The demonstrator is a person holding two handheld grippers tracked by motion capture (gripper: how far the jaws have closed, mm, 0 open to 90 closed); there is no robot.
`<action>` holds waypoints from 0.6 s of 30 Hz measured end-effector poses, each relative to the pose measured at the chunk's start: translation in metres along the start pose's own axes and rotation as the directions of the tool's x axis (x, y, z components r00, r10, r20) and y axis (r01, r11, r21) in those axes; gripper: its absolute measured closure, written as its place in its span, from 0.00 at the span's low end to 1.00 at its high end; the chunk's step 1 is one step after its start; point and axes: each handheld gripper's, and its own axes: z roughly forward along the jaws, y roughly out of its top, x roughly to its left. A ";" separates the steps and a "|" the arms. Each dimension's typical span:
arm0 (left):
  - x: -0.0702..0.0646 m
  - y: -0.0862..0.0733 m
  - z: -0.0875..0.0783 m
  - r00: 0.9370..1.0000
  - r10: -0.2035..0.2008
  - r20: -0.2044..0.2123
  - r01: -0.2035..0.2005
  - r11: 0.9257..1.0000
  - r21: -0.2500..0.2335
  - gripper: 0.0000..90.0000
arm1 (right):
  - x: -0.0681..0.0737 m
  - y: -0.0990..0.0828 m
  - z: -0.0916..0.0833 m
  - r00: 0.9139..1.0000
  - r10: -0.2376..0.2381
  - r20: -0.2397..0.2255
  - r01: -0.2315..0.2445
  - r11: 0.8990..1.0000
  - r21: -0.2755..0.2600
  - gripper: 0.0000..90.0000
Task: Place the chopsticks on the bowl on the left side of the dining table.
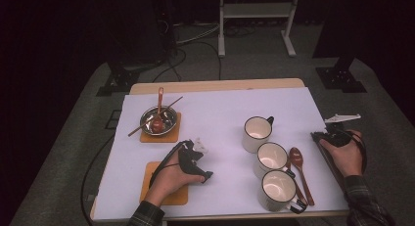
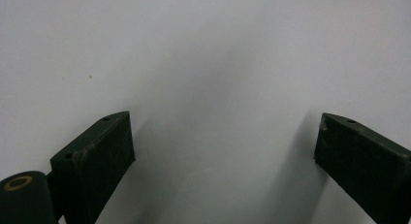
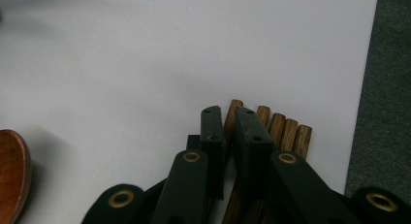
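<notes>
My right gripper (image 3: 228,112) is shut on one wooden chopstick (image 3: 230,121), whose tip pokes out between the pads. Several more chopsticks (image 3: 286,129) lie side by side just to its right, close to the white sheet's edge. In the high view that gripper (image 1: 320,135) sits at the table's right edge in the person's hand. My left gripper (image 2: 223,136) is open with nothing between its pads and only bare white sheet under it. It (image 1: 204,161) rests at the front left, with the hand over an orange coaster (image 1: 178,196).
Three white mugs (image 1: 271,157) stand in a slanted row at the front right, with a wooden spoon (image 1: 298,169) beside them. At the back left, a metal bowl (image 1: 147,117) holding a spoon and a chopstick rests on another orange coaster (image 1: 146,136).
</notes>
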 end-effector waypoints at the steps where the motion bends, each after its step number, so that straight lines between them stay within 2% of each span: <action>1: 0.000 0.000 0.000 1.000 0.000 0.000 0.000 1.000 0.000 0.06 | 0.000 0.000 0.000 1.000 0.004 -0.001 -0.004 1.000 0.000 0.91; 9: 0.000 0.000 0.000 1.000 -0.001 0.000 0.001 1.000 0.001 0.06 | 0.002 0.001 0.001 1.000 0.012 -0.013 -0.012 1.000 0.001 0.92; 18: 0.000 0.000 0.000 1.000 -0.001 -0.001 0.001 1.000 0.003 0.06 | 0.013 0.010 0.008 0.999 -0.005 -0.034 0.005 1.000 0.004 0.92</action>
